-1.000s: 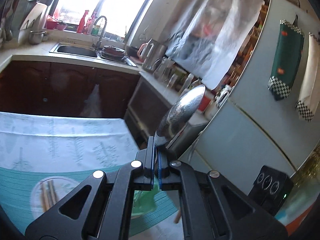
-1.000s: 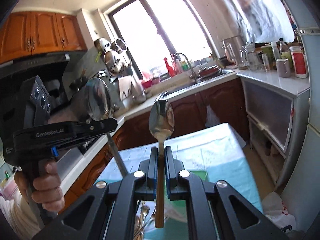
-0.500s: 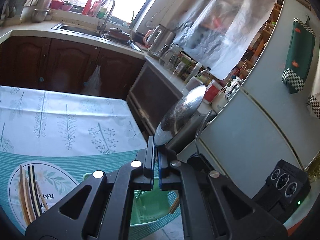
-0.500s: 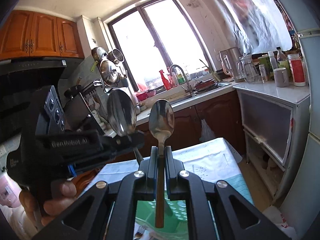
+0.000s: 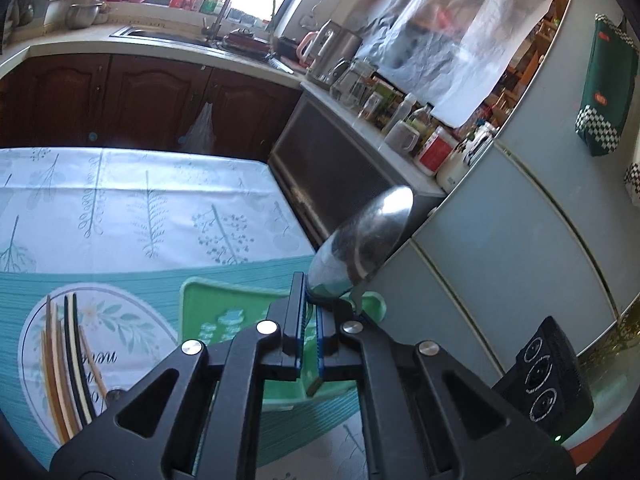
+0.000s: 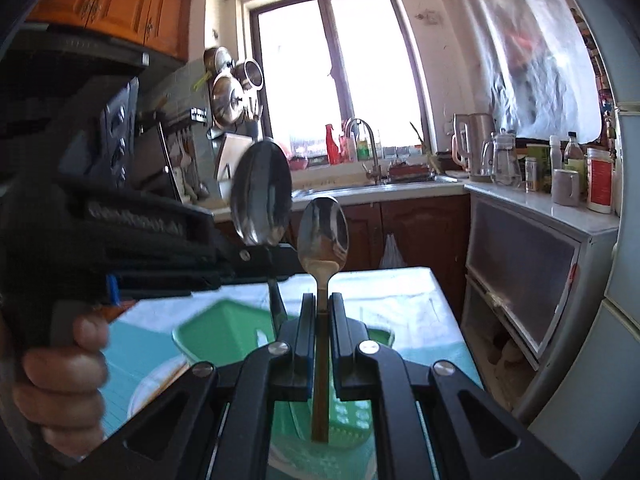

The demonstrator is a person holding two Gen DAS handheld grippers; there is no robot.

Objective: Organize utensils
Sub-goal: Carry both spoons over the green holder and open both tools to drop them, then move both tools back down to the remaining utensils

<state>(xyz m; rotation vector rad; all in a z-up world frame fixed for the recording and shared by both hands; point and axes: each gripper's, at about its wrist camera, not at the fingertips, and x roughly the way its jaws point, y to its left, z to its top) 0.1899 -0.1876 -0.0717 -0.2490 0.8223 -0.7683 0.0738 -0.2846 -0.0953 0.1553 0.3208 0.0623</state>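
Note:
My left gripper [image 5: 311, 312] is shut on a steel spoon [image 5: 362, 244], bowl up and tilted right, above a green plastic basket [image 5: 224, 316] on the teal placemat. My right gripper [image 6: 320, 312] is shut on a second steel spoon [image 6: 323, 232], held upright, its brown handle hanging over the same basket [image 6: 224, 328]. In the right wrist view the left gripper [image 6: 256, 258] with its spoon [image 6: 262, 194] is close to the left, held by a hand.
A white plate [image 5: 44, 360] with several chopsticks lies left of the basket on the placemat. The table [image 5: 120, 204] has a leaf-print cloth. A grey cabinet [image 5: 340, 168] and fridge [image 5: 520, 240] stand right; counter and sink behind.
Both grippers have tilted down and moved over the table toward the green basket, which has come into fuller view. The left gripper has come closer to the right one. Both spoons stay gripped.

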